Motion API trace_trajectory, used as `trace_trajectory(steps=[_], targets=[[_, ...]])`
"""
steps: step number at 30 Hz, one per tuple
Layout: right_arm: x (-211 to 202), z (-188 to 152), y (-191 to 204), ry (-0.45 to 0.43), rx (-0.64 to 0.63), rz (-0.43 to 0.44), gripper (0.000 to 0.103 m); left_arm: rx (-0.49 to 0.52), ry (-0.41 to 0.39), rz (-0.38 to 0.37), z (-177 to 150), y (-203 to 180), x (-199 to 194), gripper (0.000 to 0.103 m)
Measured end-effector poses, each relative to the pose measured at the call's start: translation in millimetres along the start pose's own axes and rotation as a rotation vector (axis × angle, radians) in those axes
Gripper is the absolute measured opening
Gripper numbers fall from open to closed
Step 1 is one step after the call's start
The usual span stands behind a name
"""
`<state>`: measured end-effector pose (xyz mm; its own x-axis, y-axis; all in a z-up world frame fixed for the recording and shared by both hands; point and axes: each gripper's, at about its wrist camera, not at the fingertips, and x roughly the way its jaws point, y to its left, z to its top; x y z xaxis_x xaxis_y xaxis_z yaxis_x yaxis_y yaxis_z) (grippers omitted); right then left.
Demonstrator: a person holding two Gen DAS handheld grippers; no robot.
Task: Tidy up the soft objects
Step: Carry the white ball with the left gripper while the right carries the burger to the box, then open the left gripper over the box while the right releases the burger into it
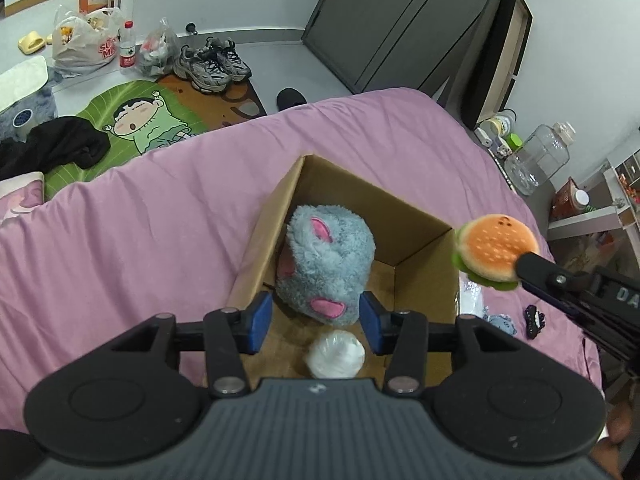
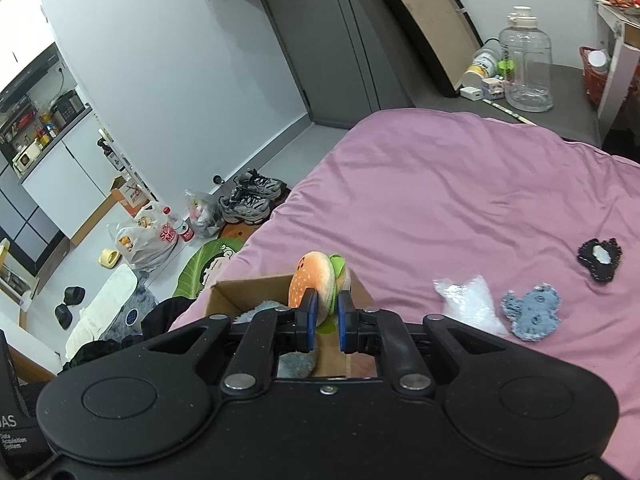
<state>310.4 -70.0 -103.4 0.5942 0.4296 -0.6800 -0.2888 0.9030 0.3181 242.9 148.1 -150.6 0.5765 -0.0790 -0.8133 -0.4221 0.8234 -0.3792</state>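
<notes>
An open cardboard box (image 1: 416, 216) stands on the pink bed. Inside lie a fluffy grey-blue plush with pink ears (image 1: 326, 266) and a white soft ball (image 1: 335, 354). My left gripper (image 1: 316, 320) is open and empty, held over the box's near end above the plush and ball. My right gripper (image 2: 325, 312) is shut on a plush hamburger (image 2: 318, 280), held just above the box's right rim (image 2: 256, 282); the burger also shows in the left wrist view (image 1: 494, 250). A blue fabric patch (image 2: 532, 314), a black patch (image 2: 600, 260) and a clear plastic bag (image 2: 466, 300) lie on the bed.
The pink bedsheet (image 2: 460, 200) spreads around the box. A grey nightstand holds a large clear jug (image 2: 526, 64) and small items. On the floor to the left are sneakers (image 1: 214, 62), plastic bags (image 1: 86, 40), a water bottle, a cartoon mat (image 1: 136, 120) and black clothing.
</notes>
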Motion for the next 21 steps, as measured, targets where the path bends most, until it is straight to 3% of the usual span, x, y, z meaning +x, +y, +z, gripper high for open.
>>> trace_trajectory(steps=[7, 12, 17, 21], targets=[[8, 0, 11, -0.001, -0.011, -0.007, 0.026, 0.004, 0.017, -0.01, 3, 3, -3, 0.05], [-3, -1, 8, 0.0, 0.001, -0.035, 0.038, 0.027, 0.017, -0.001, 3, -3, -10, 0.062], [-14, -8, -1, 0.039, 0.008, -0.059, 0.042, 0.031, 0.013, -0.004, 4, -8, -20, 0.077], [-27, -9, -12, 0.058, 0.014, -0.077, 0.049, 0.051, 0.016, -0.005, 4, -17, -28, 0.08]])
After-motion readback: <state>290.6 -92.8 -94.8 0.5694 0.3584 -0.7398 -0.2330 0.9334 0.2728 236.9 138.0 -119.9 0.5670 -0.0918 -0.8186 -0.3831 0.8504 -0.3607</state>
